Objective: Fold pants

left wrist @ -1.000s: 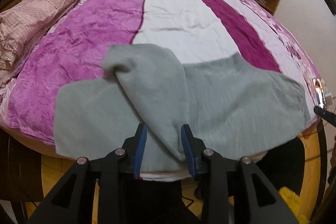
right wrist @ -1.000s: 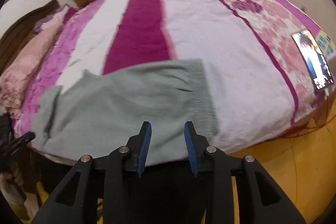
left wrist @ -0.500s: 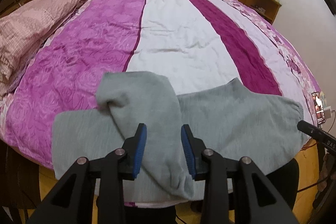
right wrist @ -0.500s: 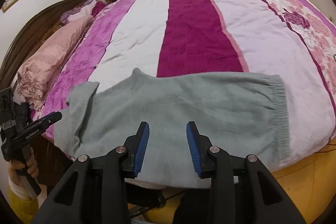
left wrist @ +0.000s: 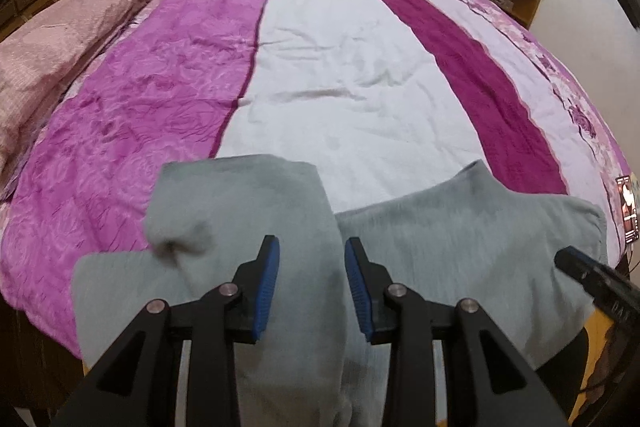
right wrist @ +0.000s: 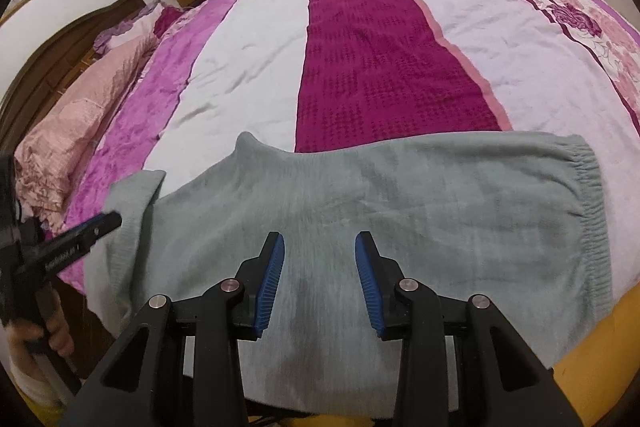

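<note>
Jaws on our left gripper [left wrist: 308, 283] and right gripper [right wrist: 319, 277] gape, holding nothing, above the grey pants [right wrist: 420, 211] on the bed [right wrist: 360, 59].

white lettering on left gripper [right wrist: 60, 247] body and right gripper [left wrist: 600, 283] body, too blurred to read.

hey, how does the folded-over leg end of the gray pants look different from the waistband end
The leg end is doubled back over the pants, a rounded flap lying at a slant; the waistband end lies flat in a single spread. The waistband shows gathered elastic ridges; the leg end looks smooth. The leg end sits toward the pink pillow, the waistband toward the floral border. Both are the same gray knit, resting on the striped bedspread.
</note>
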`<action>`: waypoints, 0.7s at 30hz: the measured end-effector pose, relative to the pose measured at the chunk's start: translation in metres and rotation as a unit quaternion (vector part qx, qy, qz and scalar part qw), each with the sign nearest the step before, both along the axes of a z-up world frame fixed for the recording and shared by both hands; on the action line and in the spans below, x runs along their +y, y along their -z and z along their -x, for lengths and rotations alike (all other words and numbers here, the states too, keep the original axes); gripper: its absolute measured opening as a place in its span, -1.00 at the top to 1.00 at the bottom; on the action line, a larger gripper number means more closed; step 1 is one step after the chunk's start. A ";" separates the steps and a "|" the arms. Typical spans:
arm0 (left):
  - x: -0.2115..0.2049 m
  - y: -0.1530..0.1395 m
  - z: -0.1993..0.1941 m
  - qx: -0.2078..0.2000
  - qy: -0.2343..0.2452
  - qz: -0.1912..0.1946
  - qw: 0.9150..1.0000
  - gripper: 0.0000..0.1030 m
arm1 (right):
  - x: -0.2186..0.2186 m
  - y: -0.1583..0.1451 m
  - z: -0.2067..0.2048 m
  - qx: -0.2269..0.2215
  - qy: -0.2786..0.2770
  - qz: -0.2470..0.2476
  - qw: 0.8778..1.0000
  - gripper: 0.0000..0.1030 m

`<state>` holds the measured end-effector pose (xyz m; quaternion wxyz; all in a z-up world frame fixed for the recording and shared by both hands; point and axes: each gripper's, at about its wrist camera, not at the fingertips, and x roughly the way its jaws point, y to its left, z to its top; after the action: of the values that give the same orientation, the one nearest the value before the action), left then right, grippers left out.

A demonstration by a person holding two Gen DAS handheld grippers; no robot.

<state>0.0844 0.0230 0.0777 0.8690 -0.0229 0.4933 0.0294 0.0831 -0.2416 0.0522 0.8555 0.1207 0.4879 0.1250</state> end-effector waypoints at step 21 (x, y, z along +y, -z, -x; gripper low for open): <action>-0.002 0.056 -0.070 0.035 -0.005 -0.085 0.996 0.86 | 0.006 0.039 -0.001 0.000 -0.013 -0.016 1.000 0.36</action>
<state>0.1540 0.0206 0.0214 0.8497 0.0492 0.5194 0.0765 0.0844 -0.2360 0.0133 0.8519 0.1279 0.4871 0.1434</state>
